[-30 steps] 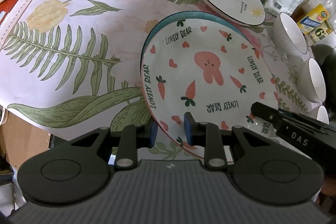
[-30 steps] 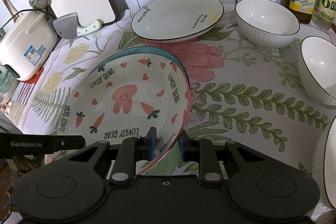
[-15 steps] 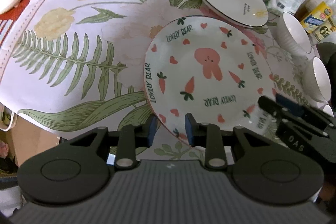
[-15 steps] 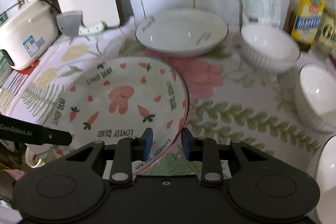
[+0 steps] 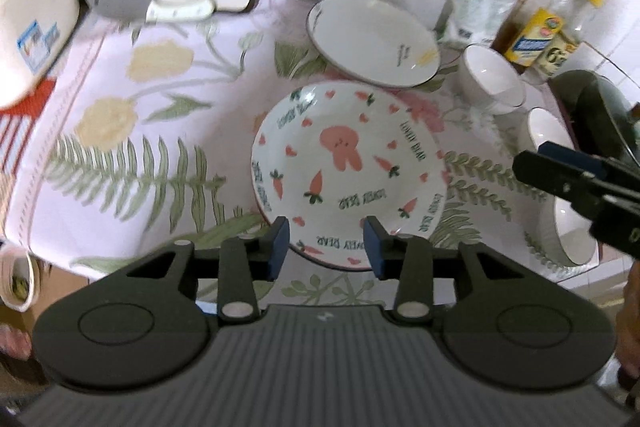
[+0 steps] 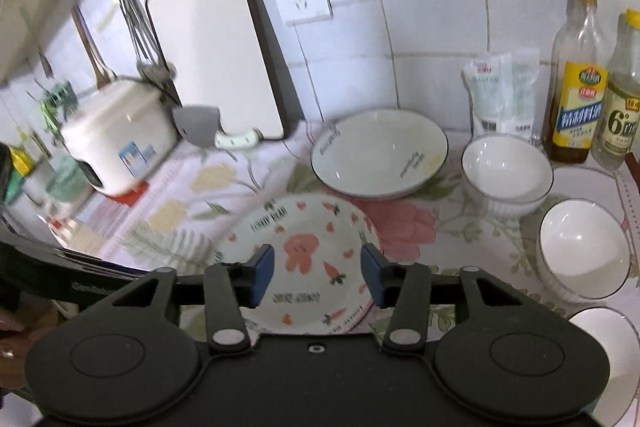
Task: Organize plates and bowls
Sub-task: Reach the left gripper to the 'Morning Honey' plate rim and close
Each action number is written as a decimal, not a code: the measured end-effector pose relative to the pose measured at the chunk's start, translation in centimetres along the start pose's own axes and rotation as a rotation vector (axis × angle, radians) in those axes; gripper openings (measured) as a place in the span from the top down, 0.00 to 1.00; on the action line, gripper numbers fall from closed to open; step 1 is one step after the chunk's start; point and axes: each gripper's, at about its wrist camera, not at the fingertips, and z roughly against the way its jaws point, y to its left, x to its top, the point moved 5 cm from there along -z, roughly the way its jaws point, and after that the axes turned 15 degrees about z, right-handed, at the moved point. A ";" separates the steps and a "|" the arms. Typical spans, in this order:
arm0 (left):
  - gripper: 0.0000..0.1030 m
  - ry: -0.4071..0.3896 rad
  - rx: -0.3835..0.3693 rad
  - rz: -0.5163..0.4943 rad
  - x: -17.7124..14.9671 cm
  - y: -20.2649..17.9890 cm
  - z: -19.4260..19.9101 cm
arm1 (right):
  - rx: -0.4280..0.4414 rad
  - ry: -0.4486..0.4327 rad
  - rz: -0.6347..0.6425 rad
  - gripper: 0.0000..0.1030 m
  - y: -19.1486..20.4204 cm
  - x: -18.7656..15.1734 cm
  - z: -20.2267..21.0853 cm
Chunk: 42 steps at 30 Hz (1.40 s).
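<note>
The rabbit-and-carrot "LOVELY BEAR" plate [image 5: 348, 167] lies flat on the floral cloth; it also shows in the right wrist view [image 6: 304, 259]. A plain white plate with a dark rim [image 5: 372, 39] [image 6: 380, 151] sits behind it. Three white bowls stand to the right [image 6: 506, 179] [image 6: 584, 251] [image 6: 608, 339]. My left gripper [image 5: 326, 243] is open and empty above the near rim of the rabbit plate. My right gripper [image 6: 316, 277] is open and empty, raised above the same plate.
A rice cooker [image 6: 120, 135], a cleaver [image 6: 212, 127] and a white cutting board [image 6: 216, 51] stand at the back left. Two bottles [image 6: 576, 83] and a white packet [image 6: 500, 95] line the tiled wall at the right. A dark pan [image 5: 592, 115] sits at far right.
Both grippers let go of the rabbit plate, opened wide and pulled back and up. The plate went down flat over the teal-rimmed plate, which no longer shows.
</note>
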 end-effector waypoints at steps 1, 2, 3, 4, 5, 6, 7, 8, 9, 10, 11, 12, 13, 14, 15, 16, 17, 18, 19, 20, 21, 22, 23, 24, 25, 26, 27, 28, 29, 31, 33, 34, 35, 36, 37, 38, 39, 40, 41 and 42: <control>0.60 0.001 -0.012 -0.016 0.3 -0.3 0.4 | 0.003 -0.006 0.000 0.43 0.0 0.3 0.5; 0.60 0.003 -0.024 -0.026 0.5 -0.5 0.8 | 0.006 -0.013 0.001 0.41 0.0 0.6 1.0; 0.60 0.002 -0.031 -0.035 0.9 -0.8 1.2 | 0.009 -0.020 0.002 0.40 -0.1 0.9 1.5; 0.59 -0.002 -0.033 -0.050 1.2 -1.1 1.5 | 0.011 -0.027 0.003 0.38 -0.2 1.2 1.9; 0.58 -0.008 -0.032 -0.065 1.6 -1.4 1.9 | 0.013 -0.032 0.004 0.36 -0.3 1.5 2.4; 0.55 -0.013 -0.030 -0.081 1.9 -1.7 2.3 | 0.015 -0.037 0.004 0.35 -0.4 1.8 2.7; 0.50 -0.019 -0.028 -0.095 2.3 -2.0 2.6 | 0.019 -0.041 0.004 0.31 -0.5 2.2 3.0; 0.48 -0.023 -0.028 -0.109 2.7 -2.3 2.9 | 0.021 -0.045 0.000 0.27 -0.7 2.5 3.2; 0.45 -0.028 -0.030 -0.121 3.0 -2.5 3.1 | 0.021 -0.045 -0.009 0.25 -0.9 2.8 3.3; 0.41 -0.033 -0.033 -0.133 3.5 -2.8 3.3 | 0.021 -0.045 -0.021 0.16 -1.1 3.0 3.4; 0.38 -0.037 -0.034 -0.142 3.9 -3.0 3.4 | 0.024 -0.054 -0.031 0.12 -1.4 3.3 3.5; 0.37 -0.039 -0.034 -0.149 4.3 -3.2 3.5 | 0.028 -0.070 -0.040 0.12 -1.6 3.6 3.6; 0.37 -0.040 -0.033 -0.154 4.7 -3.3 3.4 | 0.034 -0.087 -0.043 0.12 -1.8 4.0 3.7; 0.37 -0.039 -0.033 -0.161 5.1 -3.5 3.3 | 0.038 -0.099 -0.041 0.12 -2.0 4.3 3.7; 0.35 -0.039 -0.034 -0.167 5.6 -3.6 3.0 | 0.038 -0.110 -0.036 0.12 -2.2 4.6 3.6; 0.30 -0.042 -0.036 -0.169 6.0 -3.7 2.8 | 0.035 -0.123 -0.033 0.12 -2.4 4.9 3.4; 0.27 -0.050 -0.041 -0.170 6.5 -3.8 2.6 | 0.032 -0.145 -0.031 0.12 -2.6 5.2 3.2; 0.24 -0.065 -0.050 -0.170 7.1 -3.9 2.4 | 0.033 -0.165 -0.028 0.12 -2.7 5.5 3.0; 0.23 -0.083 -0.055 -0.172 7.7 -4.0 2.1 | 0.037 -0.190 -0.025 0.12 -2.9 5.8 2.8; 0.21 -0.099 -0.053 -0.175 8.2 -4.1 1.7 | 0.037 -0.216 -0.024 0.12 -3.1 6.0 2.5; 0.18 -0.116 -0.052 -0.177 8.8 -4.2 1.2 | 0.036 -0.239 -0.027 0.12 -3.4 6.2 1.9; 0.15 -0.137 -0.054 -0.179 9.4 -4.4 0.6 | 0.034 -0.245 -0.033 0.12 -3.8 6.4 1.3; 0.13 -0.156 -0.057 -0.177 10.1 -4.6 0.1 | 0.036 -0.238 -0.042 0.12 -4.2 6.5 0.5; 0.12 -0.177 -0.059 -0.172 10.7 -4.8 -0.5 | 0.042 -0.222 -0.058 0.12 -4.7 6.6 -0.5; 0.12 -0.198 -0.058 -0.165 11.3 -4.9 -1.2 | 0.049 -0.206 -0.083 0.12 -5.4 6.5 -1.6; 0.12 -0.214 -0.058 -0.158 11.8 -5.0 -2.1 | 0.054 -0.192 -0.112 0.12 -5.9 6.4 -2.6; 0.12 -0.232 -0.052 -0.150 12.4 -5.0 -3.0 | 0.060 -0.173 -0.147 0.12 -6.6 6.1 -3.8; 0.12 -0.249 -0.045 -0.138 13.0 -5.0 -4.0 | 0.068 -0.155 -0.170 0.12 -7.1 5.7 -5.0; 0.12 -0.261 -0.042 -0.124 13.4 -4.9 -5.0 | 0.071 -0.138 -0.195 0.12 -7.7 5.3 -6.2; 0.12 -0.252 -0.056 -0.092 14.1 -4.5 -7.3 | 0.061 -0.105 -0.247 0.12 -8.5 4.3 -8.3; 0.12 -0.219 -0.088 -0.080 14.8 -4.2 -9.4 | 0.054 -0.094 -0.315 0.13 -9.3 3.2 -10.2; 0.12 -0.220 -0.091 -0.060 15.1 -3.9 -10.3 | 0.056 -0.092 -0.351 0.15 -9.7 2.6 -11.0; 0.12 -0.223 -0.093 -0.050 15.3 -3.7 -10.8 | 0.053 -0.083 -0.376 0.15 -10.0 2.1 -11.9; 0.13 -0.222 -0.095 -0.041 15.4 -3.5 -11.5 | 0.048 -0.070 -0.390 0.16 -10.2 1.6 -12.7; 0.14 -0.213 -0.102 -0.037 15.5 -3.4 -12.2 | 0.046 -0.060 -0.402 0.17 -10.3 1.2 -13.4; 0.14 -0.205 -0.106 -0.043 15.6 -3.5 -12.8 | 0.043 -0.054 -0.406 0.18 -10.3 0.9 -14.2; 0.14 -0.200 -0.110 -0.052 15.7 -3.5 -13.4 | 0.037 -0.047 -0.404 0.18 -10.3 0.6 -14.8; 0.15 -0.192 -0.113 -0.063 15.7 -3.5 -14.0 | 0.032 -0.043 -0.403 0.18 -10.3 0.3 -15.5; 0.16 -0.183 -0.108 -0.067 15.8 -3.6 -14.7 | 0.026 -0.040 -0.401 0.19 -10.4 0.1 -16.1; 0.16 -0.164 -0.104 -0.059 15.7 -3.6 -15.2 | 0.020 -0.037 -0.404 0.20 -10.5 0.0 -16.5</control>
